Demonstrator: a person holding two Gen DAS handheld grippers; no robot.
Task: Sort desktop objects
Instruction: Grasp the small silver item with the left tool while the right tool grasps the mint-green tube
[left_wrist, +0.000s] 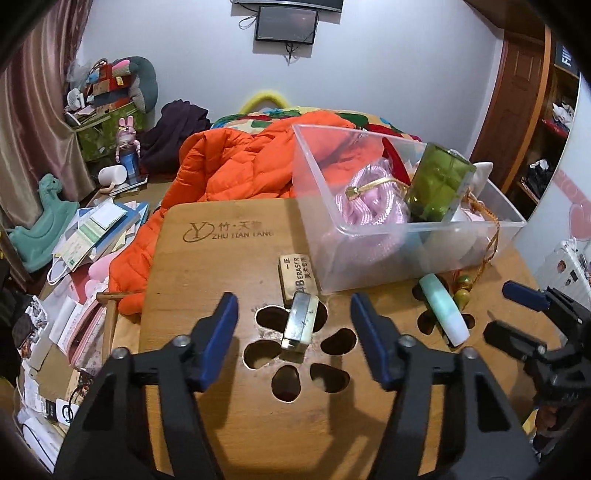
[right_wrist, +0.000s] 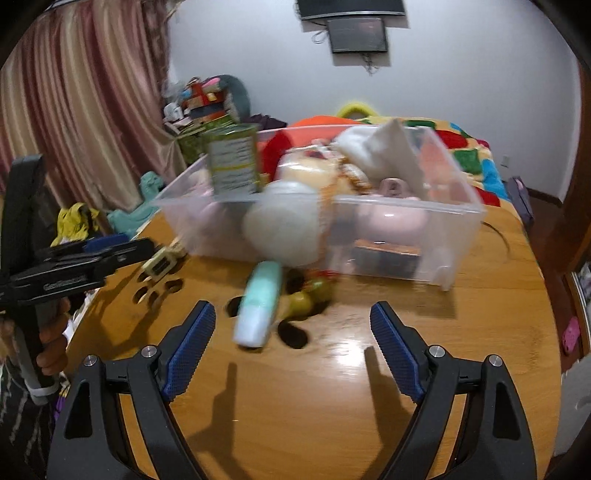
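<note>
Partly blurred clear bin (right_wrist: 458, 221) contents

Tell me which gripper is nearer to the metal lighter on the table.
Left. The left gripper is open with the metal lighter lying right between its fingertips. The right gripper is off to the lighter's right, open in front of the mint-green tube.
</note>
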